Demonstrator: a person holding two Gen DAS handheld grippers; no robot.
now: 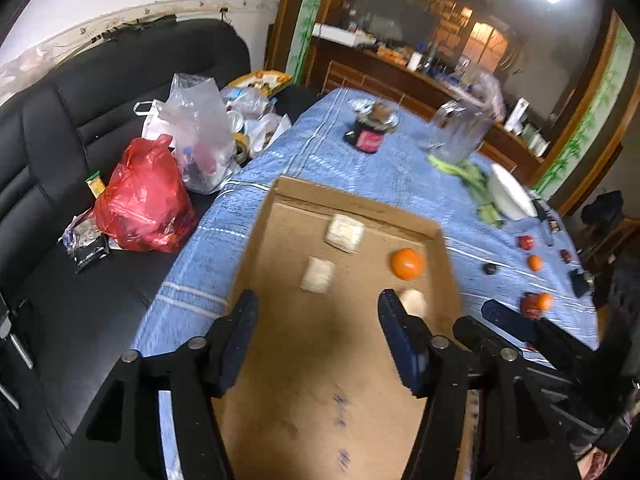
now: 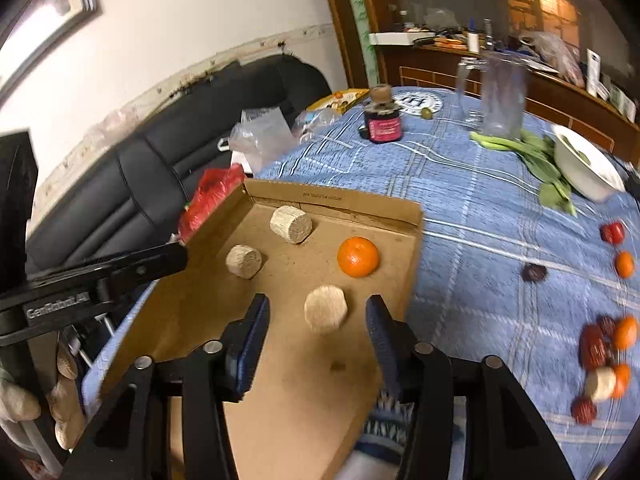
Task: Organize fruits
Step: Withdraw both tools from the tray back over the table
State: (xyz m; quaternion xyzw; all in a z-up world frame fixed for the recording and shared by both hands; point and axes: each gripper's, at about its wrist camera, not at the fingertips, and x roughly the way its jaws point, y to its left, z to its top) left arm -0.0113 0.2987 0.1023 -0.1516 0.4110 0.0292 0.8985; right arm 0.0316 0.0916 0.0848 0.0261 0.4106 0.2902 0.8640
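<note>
Inside the cardboard tray (image 2: 280,420), a glossy, seemingly unblemished orange (image 2: 358,257).

Only one mark reads — "GenRobot.AI" — on the left claw (image 2: 168,258).

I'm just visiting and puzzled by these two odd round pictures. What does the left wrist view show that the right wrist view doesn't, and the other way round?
Only the left wrist view shows the whole red plastic bag on the black sofa.

Only the right wrist view clearly shows the third pale cylinder lying free between the open right gripper, and a picture frame on the wall.

Both show the cardboard tray with an orange, two more pale cylinders, the blue tablecloth and scattered fruit.
</note>
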